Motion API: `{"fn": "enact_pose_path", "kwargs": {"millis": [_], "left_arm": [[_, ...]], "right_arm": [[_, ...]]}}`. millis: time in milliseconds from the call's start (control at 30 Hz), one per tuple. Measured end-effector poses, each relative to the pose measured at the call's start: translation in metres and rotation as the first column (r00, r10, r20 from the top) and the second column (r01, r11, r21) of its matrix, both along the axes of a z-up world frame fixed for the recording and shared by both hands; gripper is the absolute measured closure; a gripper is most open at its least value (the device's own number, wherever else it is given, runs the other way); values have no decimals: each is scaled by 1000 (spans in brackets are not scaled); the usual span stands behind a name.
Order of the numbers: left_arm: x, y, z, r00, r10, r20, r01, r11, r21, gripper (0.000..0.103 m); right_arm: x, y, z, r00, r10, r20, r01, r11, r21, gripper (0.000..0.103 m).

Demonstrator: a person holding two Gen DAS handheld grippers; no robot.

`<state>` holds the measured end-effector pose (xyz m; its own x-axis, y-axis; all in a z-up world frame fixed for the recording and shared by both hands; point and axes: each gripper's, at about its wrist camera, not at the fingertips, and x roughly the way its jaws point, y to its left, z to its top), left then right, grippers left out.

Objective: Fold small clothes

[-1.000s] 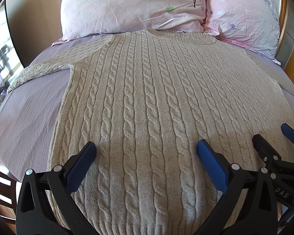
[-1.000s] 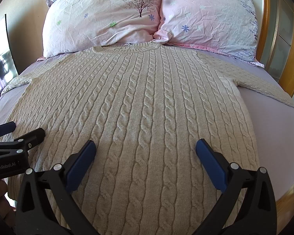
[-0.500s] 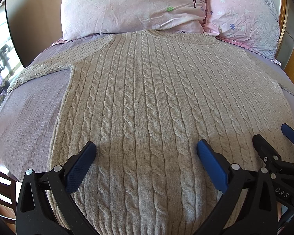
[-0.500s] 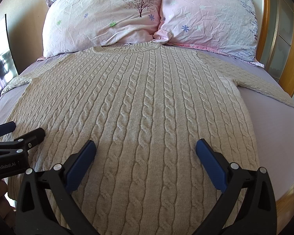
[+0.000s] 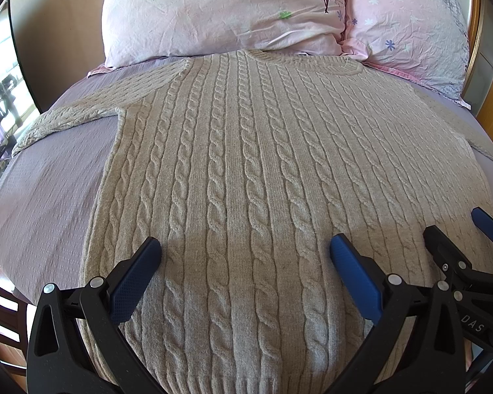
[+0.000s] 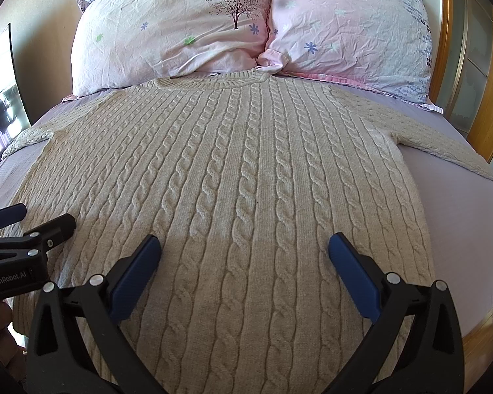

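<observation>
Beige cable-knit wool sweater [image 5: 253,177] lies flat, face up, on lilac bed sheet [image 5: 49,190], neckline at pink floral pillows [image 6: 187,26], sleeves spread sideways. Left gripper [image 5: 245,256] hovers over hem's left portion, blue-padded tongs spread wide, holding nothing. Right gripper [image 6: 243,252] hovers beside it over hem's right portion, likewise spread and empty. No fold begun, by the look. Best start, likely: pinch each hem corner through both layers, lift evenly, keep knit taut to avoid stretching cables.
</observation>
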<state>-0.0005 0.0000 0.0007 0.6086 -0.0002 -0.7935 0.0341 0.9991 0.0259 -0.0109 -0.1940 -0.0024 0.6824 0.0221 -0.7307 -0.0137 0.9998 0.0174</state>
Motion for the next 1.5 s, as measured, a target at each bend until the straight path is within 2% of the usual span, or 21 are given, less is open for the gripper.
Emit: {"fn": "enact_pose_path", "kwargs": {"millis": [567,633,700,767,833,900,933,1000,1033,1067,1133,1200,1267,1333,1400,1433,1467,1500], "left_arm": [[0,0,0,1000,-10,-9,10,1000,5,1],[2,1,0,999,-30,-20,30,1000,4,1],[3,1,1,999,-39,-22,39,999,5,1],[4,2,2,998,-50,-30,50,999,6,1],[9,5,5,997,-68,-36,68,998,7,1],[14,5,9,996,-84,-28,83,996,-27,1],[17,11,15,996,-90,3,90,994,-60,1],[18,23,25,993,-84,77,91,990,-103,1],[20,32,32,989,-71,127,87,988,-126,1],[22,41,38,984,-53,172,78,987,-142,1],[30,59,49,969,-7,245,44,988,-146,1],[43,76,58,958,40,284,-7,993,-117,1],[55,96,63,950,86,301,-60,994,-94,1],[67,118,64,949,135,283,-112,989,-96,1],[77,145,63,950,186,251,-158,979,-127,1],[81,158,62,947,216,237,-184,972,-147,1],[83,171,61,942,248,226,-213,962,-169,1],[83,183,61,937,271,222,-228,953,-200,1]], "right_arm": [[0,5,6,1000,9,-17,-9,1000,-3,2],[-1,5,6,999,33,0,-33,999,-7,2],[-6,-1,6,993,115,38,-115,993,9,2],[-3,-22,22,988,146,54,-151,984,92,2],[-6,-70,47,987,54,150,-84,975,205,2],[-6,-136,71,964,-155,218,89,955,284,2],[-4,-173,81,937,-271,222,190,926,328,2],[2,-248,88,863,-474,174,372,830,416,2],[8,-285,87,817,-566,113,470,765,440,10],[13,-318,84,770,-636,56,547,702,456,27],[25,-374,72,689,-723,-49,653,589,476,41],[33,-415,58,613,-778,-139,729,489,479,43],[37,-440,43,550,-812,-196,782,417,464,46],[41,-456,26,511,-821,-255,806,355,474,52],[42,-464,21,490,-838,-241,812,338,476,58],[44,-466,18,488,-839,-242,816,340,468,70],[48,-467,13,498,-832,-243,809,346,475,88],[54,-470,8,511,-822,-249,802,353,483,94]]}}
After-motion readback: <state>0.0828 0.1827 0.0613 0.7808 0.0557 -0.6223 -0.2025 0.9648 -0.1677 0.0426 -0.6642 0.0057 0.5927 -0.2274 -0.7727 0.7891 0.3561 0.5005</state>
